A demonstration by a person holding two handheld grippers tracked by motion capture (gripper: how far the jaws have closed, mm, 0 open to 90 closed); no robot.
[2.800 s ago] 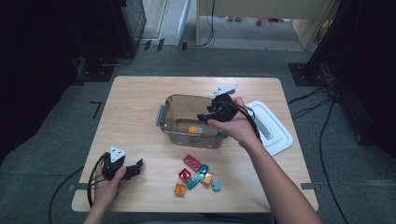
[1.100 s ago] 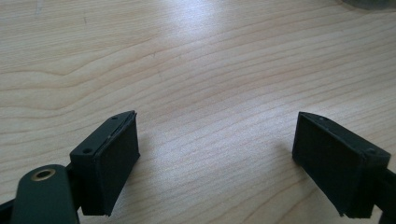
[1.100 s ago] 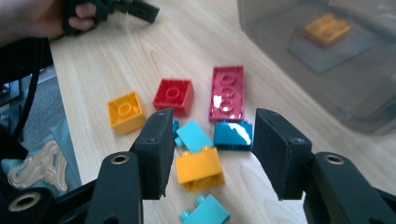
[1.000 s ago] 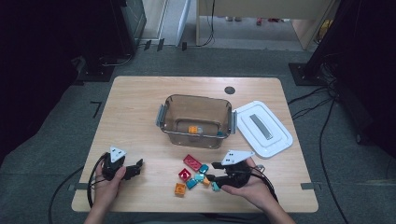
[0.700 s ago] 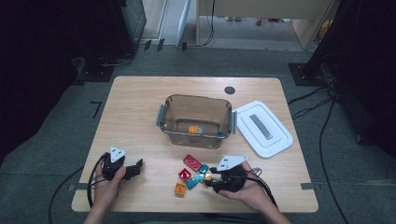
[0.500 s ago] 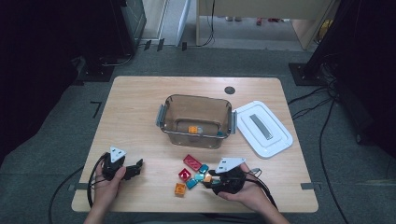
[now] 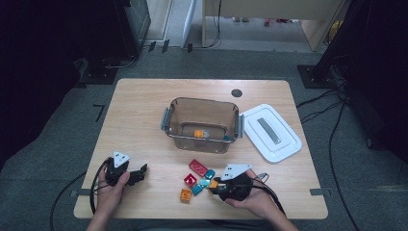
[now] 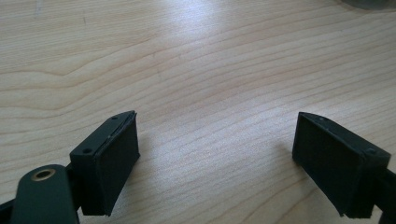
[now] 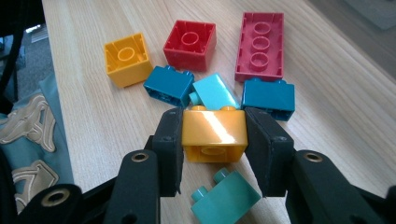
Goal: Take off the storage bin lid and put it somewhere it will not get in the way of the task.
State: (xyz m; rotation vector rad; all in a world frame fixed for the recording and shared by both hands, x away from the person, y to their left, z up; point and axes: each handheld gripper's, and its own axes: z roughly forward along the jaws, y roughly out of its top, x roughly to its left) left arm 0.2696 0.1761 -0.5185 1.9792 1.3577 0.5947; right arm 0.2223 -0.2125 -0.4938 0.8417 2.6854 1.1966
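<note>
So the right tool (image 9: pixel 214 140) had just been closing, and its pads were clamped on both sides of an orange-yellow brick (image 9: pixel 214 133), at the near edge of the worktop (image 7: pixel 144 110) in the middle of the loose brick pile. Around it sat a green brick (image 9: pixel 225 198) just below the jaws, a light blue brick (image 9: pixel 215 92), two dark teal bricks (image 9: pixel 169 85), a red square brick (image 9: pixel 190 44), a yellow square brick (image 9: pixel 127 58) and a long pink-red brick (image 9: pixel 259 45). The left tool (image 8: pixel 215 158) sat released over bare wood, well apart. The clear tub (image 7: pixel 202 109) held one orange brick (image 7: pixel 198 134), with the white lid (image 7: pixel 270 132) beside it.
</note>
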